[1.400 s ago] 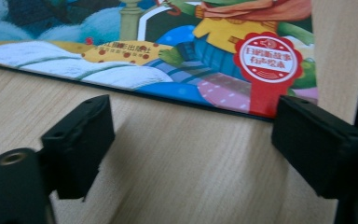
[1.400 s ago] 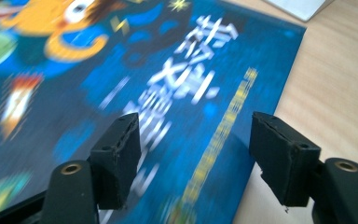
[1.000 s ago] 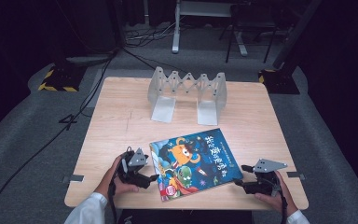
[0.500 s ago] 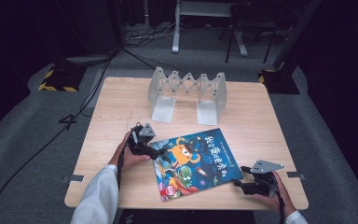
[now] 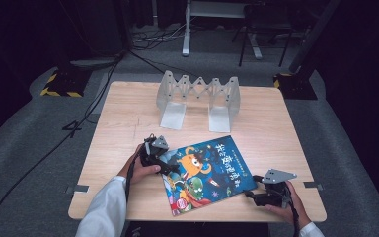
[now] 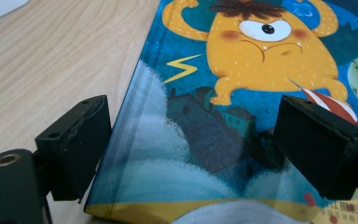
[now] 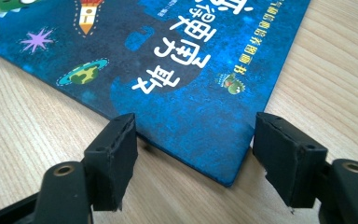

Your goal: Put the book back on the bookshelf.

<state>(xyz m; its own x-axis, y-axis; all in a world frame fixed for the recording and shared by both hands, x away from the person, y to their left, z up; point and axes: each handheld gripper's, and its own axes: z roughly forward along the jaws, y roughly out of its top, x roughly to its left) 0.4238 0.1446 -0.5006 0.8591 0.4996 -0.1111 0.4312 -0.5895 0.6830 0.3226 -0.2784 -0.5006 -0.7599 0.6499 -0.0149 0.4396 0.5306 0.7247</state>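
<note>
Blue picture book (image 5: 205, 173) lies flat near the wooden table's (image 5: 128, 113) front edge, left gripper (image 5: 170, 167) and right gripper (image 5: 250, 194) both wide, jaws just opening around opposite corners, so the pick-up seems next, needing both to close.

One book (image 5: 205, 173) is lying on the table (image 5: 128, 118), just in front of one grey folding rack (image 5: 199, 98). Two grippers are flanking that book: the left gripper (image 5: 170, 169) at its left corner and the right gripper (image 5: 249, 193) at its right corner. Two hands are holding them, one hand (image 5: 140, 170) left of the book and one hand (image 5: 288, 205) right of it.
</note>
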